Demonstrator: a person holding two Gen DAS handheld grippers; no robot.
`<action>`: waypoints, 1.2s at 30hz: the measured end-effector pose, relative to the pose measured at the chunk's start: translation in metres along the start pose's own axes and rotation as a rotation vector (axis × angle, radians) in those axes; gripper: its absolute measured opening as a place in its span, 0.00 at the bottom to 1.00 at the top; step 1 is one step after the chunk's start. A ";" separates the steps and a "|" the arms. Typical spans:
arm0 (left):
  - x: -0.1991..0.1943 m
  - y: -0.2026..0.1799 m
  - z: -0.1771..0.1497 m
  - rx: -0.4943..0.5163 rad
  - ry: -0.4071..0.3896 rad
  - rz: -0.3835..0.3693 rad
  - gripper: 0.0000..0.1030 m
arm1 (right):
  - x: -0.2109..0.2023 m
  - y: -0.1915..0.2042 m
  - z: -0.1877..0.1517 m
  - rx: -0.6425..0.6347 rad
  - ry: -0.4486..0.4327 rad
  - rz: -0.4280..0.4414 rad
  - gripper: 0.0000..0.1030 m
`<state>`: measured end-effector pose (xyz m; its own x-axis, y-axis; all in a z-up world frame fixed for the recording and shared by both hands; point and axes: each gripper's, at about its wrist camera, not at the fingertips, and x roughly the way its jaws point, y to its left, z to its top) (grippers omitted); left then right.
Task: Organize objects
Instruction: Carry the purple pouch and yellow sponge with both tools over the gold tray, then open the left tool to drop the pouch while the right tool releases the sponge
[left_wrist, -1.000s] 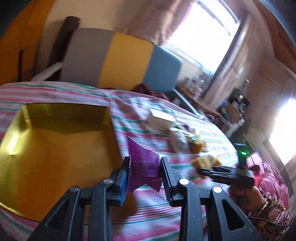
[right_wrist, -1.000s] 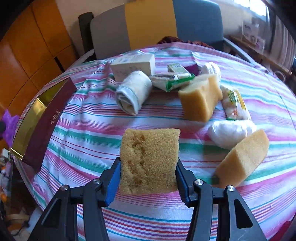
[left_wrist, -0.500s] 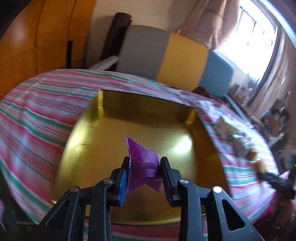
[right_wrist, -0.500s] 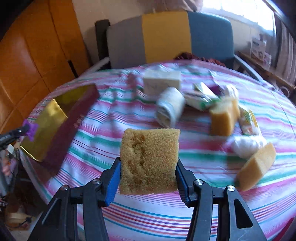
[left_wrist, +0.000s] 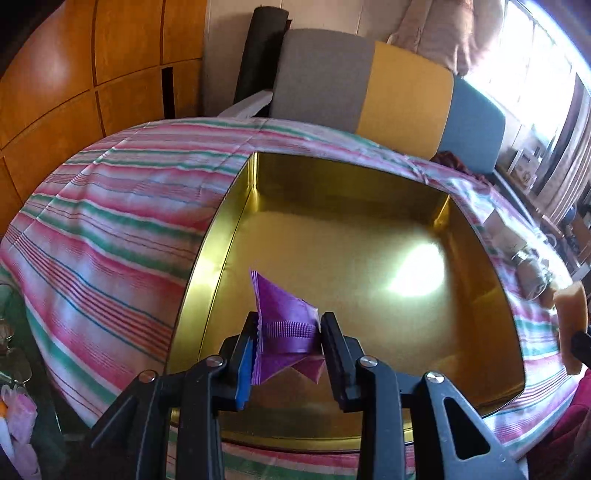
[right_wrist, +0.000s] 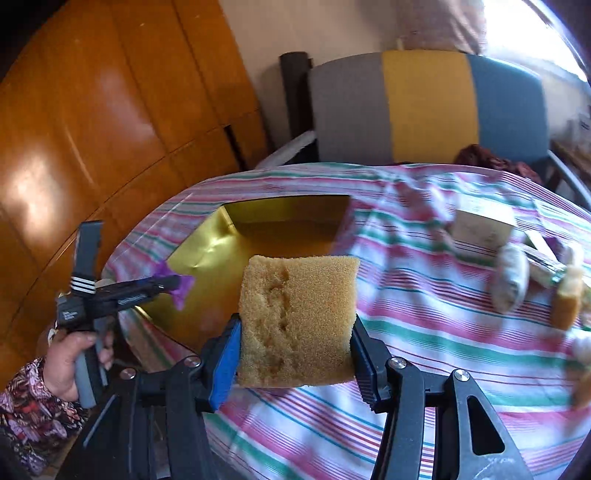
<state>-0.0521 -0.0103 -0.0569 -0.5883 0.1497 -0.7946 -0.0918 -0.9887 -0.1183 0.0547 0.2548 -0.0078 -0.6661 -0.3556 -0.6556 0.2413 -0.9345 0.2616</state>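
**Two items carried to the gold box**

Our left gripper (left_wrist: 288, 341) is closed on a purple sachet (left_wrist: 286, 325) and holds it above the open gold box (left_wrist: 236, 218), near the wall at 6 o'clock. Our right gripper (right_wrist: 295, 350) clamps a sponge (right_wrist: 297, 319), with the box beyond it at 11 o'clock. More items (right_wrist: 509, 277) lie on the striped cloth (right_wrist: 424, 332) at 3 o'clock. We judge the placing step is in hand: next we should lower the sachet, open the fingers, then bring the sponge over.
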 end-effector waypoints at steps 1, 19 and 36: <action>0.001 0.000 -0.001 0.001 0.008 0.004 0.32 | 0.005 0.005 0.001 -0.002 0.008 0.009 0.54; -0.033 0.014 -0.005 -0.108 -0.076 0.023 0.39 | 0.068 0.050 0.007 -0.030 0.112 0.042 0.55; -0.072 0.062 0.005 -0.312 -0.241 0.036 0.41 | 0.142 0.080 0.011 -0.020 0.283 0.020 0.57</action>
<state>-0.0194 -0.0826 -0.0044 -0.7618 0.0747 -0.6435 0.1590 -0.9414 -0.2976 -0.0283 0.1298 -0.0725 -0.4386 -0.3613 -0.8229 0.2683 -0.9265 0.2638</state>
